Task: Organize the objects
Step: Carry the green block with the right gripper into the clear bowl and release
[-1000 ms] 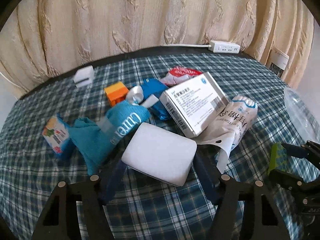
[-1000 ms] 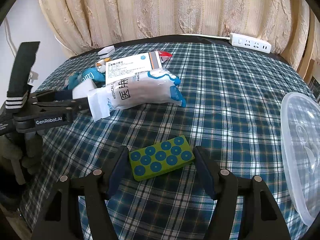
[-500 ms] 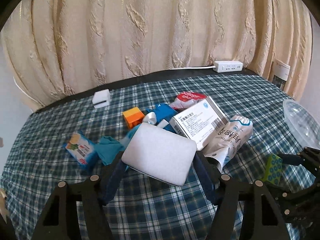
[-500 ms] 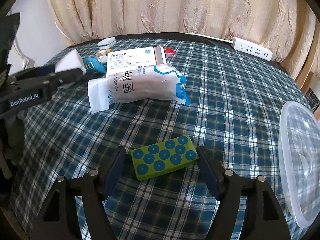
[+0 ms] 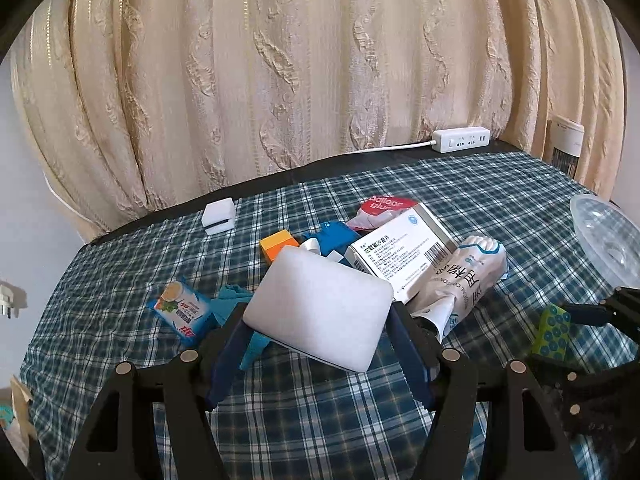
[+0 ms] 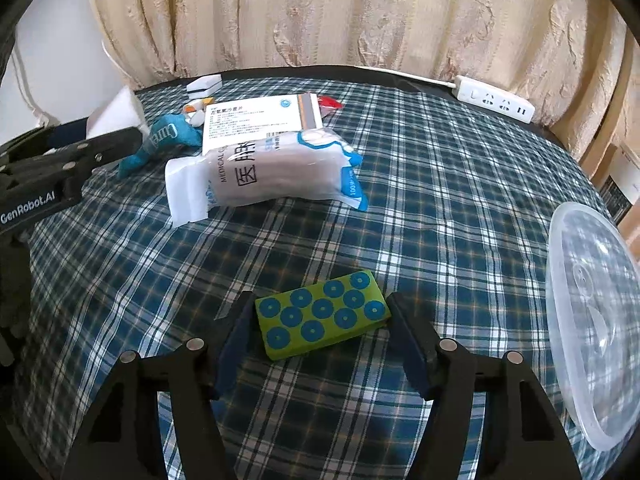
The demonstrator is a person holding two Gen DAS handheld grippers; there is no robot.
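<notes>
My left gripper (image 5: 318,344) is shut on a white sponge block (image 5: 318,308) and holds it well above the checked tablecloth; it also shows in the right wrist view (image 6: 116,114). My right gripper (image 6: 322,334) is shut on a green block with blue dots (image 6: 322,314), held just above the cloth; the block shows at the right of the left wrist view (image 5: 552,332). A pile lies mid-table: a white medicine box (image 5: 400,258), a medical cotton bag (image 6: 260,168), a blue Curel pouch (image 6: 168,136), an orange block (image 5: 278,244) and a red packet (image 5: 384,206).
A clear plastic container (image 6: 588,312) lies at the table's right edge. A white power strip (image 6: 494,98) lies at the back by the curtain. A small white box (image 5: 218,216) stands at the back left. A blue soap packet (image 5: 182,310) lies to the left.
My left gripper has risen and pulled back with the white sponge, so the pile looks smaller and farther. My right gripper has lifted slightly with the green block.
</notes>
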